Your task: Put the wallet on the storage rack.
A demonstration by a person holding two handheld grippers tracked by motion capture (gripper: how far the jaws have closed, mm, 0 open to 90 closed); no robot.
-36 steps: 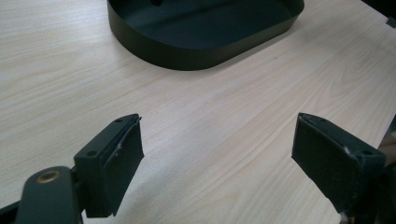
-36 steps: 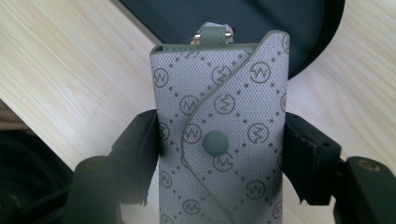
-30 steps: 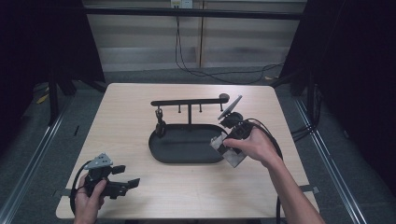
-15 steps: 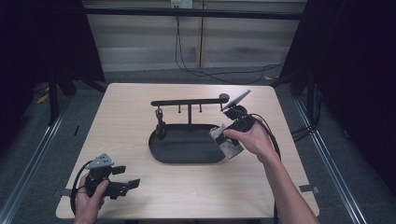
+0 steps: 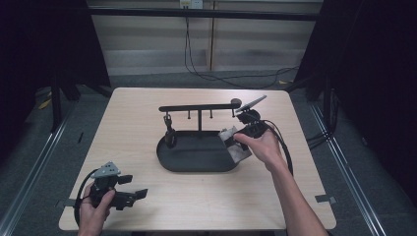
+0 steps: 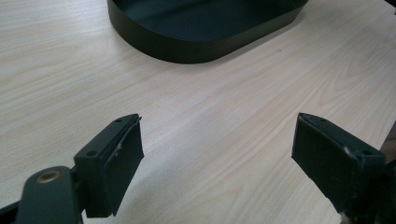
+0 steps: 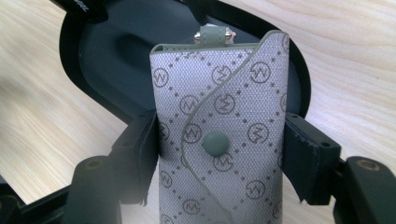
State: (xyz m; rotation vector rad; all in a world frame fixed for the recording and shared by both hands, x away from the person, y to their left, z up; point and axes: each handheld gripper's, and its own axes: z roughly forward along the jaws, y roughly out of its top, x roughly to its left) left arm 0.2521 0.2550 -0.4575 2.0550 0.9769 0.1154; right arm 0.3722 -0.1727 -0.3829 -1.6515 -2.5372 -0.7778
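Right gripper (image 7: 219,154), clamped on a grey key pouch (image 7: 219,116), reaches over the black tray (image 5: 196,160); left gripper (image 6: 217,154) rests wide apart.

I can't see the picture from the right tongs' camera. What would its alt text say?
A grey patterned pouch with a round snap is clamped between the two black jaws of the right tongs. Its top end points into a black oval tray on a pale wooden table.

Grey monogrammed key pouch (image 7: 219,135), black tray (image 5: 196,155), pale wood table (image 5: 147,113)
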